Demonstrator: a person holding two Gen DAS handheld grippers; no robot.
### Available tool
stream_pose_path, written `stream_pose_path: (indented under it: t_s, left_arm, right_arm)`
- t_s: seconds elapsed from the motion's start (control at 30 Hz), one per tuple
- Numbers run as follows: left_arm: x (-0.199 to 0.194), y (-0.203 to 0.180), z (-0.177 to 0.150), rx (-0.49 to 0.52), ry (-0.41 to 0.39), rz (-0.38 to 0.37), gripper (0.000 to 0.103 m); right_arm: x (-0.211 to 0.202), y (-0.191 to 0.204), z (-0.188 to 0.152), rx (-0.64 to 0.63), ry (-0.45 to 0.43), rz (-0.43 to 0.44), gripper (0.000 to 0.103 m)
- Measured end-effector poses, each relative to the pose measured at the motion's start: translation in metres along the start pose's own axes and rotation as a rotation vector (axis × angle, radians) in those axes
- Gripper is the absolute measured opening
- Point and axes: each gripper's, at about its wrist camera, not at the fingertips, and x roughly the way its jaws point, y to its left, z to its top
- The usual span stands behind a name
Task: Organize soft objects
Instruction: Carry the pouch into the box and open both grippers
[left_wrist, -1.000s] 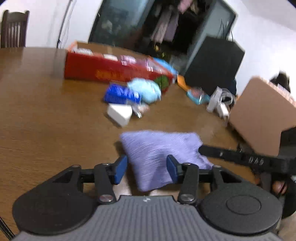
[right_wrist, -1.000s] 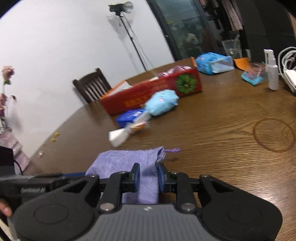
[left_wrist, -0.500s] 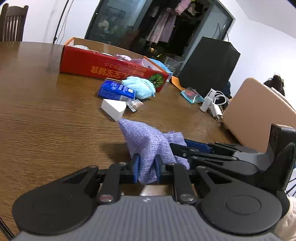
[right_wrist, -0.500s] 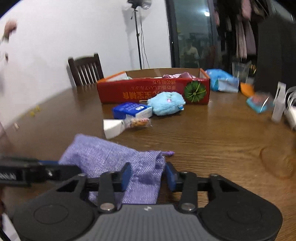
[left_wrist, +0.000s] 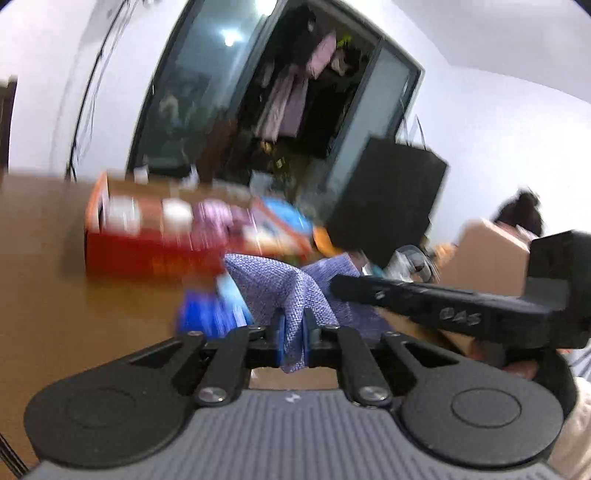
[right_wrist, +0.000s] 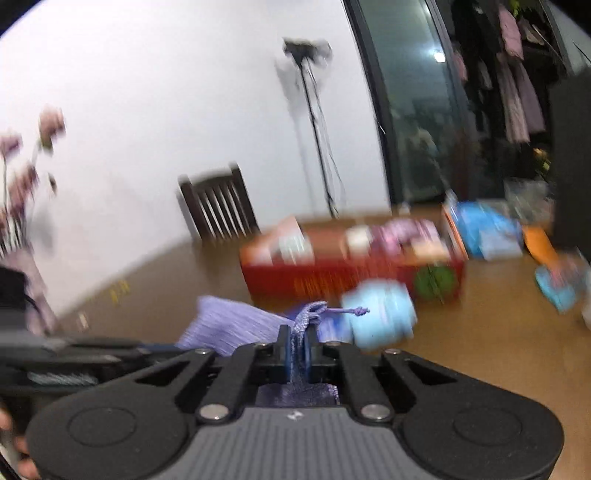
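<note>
A purple cloth drawstring pouch (left_wrist: 280, 288) hangs between both grippers above the wooden table (left_wrist: 55, 295). My left gripper (left_wrist: 293, 338) is shut on one edge of it. My right gripper (right_wrist: 300, 347) is shut on the other edge, near the drawstring; the pouch (right_wrist: 229, 325) spreads to its left. The right gripper's fingers (left_wrist: 406, 295) cross the left wrist view from the right. A red open box (left_wrist: 147, 240) holding soft items stands behind. A light blue plush toy (right_wrist: 384, 314) lies in front of the box (right_wrist: 332, 273).
A blue packet (left_wrist: 207, 314) lies on the table below the pouch. A black bag (left_wrist: 388, 199) and a brown cardboard box (left_wrist: 491, 254) stand at the right. A dark wooden chair (right_wrist: 218, 206) and a tripod stand (right_wrist: 314, 122) are at the far side. Both views are motion-blurred.
Both grippers have closed on the pouch and lifted it off the table, moving toward the red box. The right gripper was open half a second ago.
</note>
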Motion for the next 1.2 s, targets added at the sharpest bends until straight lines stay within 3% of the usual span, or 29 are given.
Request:
stream_pose_path:
  t_s: [0.13, 0.3, 0.43, 0.5, 0.6, 0.67, 0.73, 0.83, 0.9, 1.2]
  left_arm:
    - [0.042, 0.036, 0.063, 0.007, -0.013, 0.015, 0.009]
    - [0.108, 0.107, 0.104, -0.114, 0.118, 0.072, 0.009]
    - [0.137, 0.142, 0.097, -0.074, 0.215, 0.156, 0.01]
    - [0.144, 0.153, 0.091, -0.061, 0.252, 0.195, 0.011]
    - [0.151, 0.154, 0.085, 0.042, 0.266, 0.282, 0.014]
    - [0.151, 0.151, 0.083, 0.078, 0.254, 0.27, 0.024]
    - [0.15, 0.149, 0.083, 0.084, 0.259, 0.262, 0.027]
    - [0.152, 0.151, 0.09, 0.077, 0.257, 0.268, 0.042]
    - [0.144, 0.147, 0.094, 0.079, 0.221, 0.294, 0.068]
    - [0.076, 0.104, 0.122, 0.147, 0.072, 0.29, 0.076]
  right_arm:
    - [0.052, -0.004, 0.066, -0.064, -0.052, 0.035, 0.004]
    - [0.169, -0.027, 0.118, -0.043, 0.063, 0.029, 0.004]
    - [0.253, -0.05, 0.12, 0.073, 0.233, 0.073, 0.004]
    - [0.283, -0.054, 0.112, 0.104, 0.3, 0.086, 0.004]
    - [0.311, -0.056, 0.097, 0.13, 0.37, 0.091, 0.004]
    - [0.32, -0.054, 0.082, 0.132, 0.404, 0.084, 0.004]
    - [0.322, -0.049, 0.069, 0.126, 0.423, 0.072, 0.005]
    - [0.32, -0.052, 0.069, 0.172, 0.418, 0.079, 0.013]
    - [0.319, -0.058, 0.073, 0.178, 0.436, 0.064, 0.034]
    - [0.224, -0.073, 0.114, 0.082, 0.298, -0.038, 0.047]
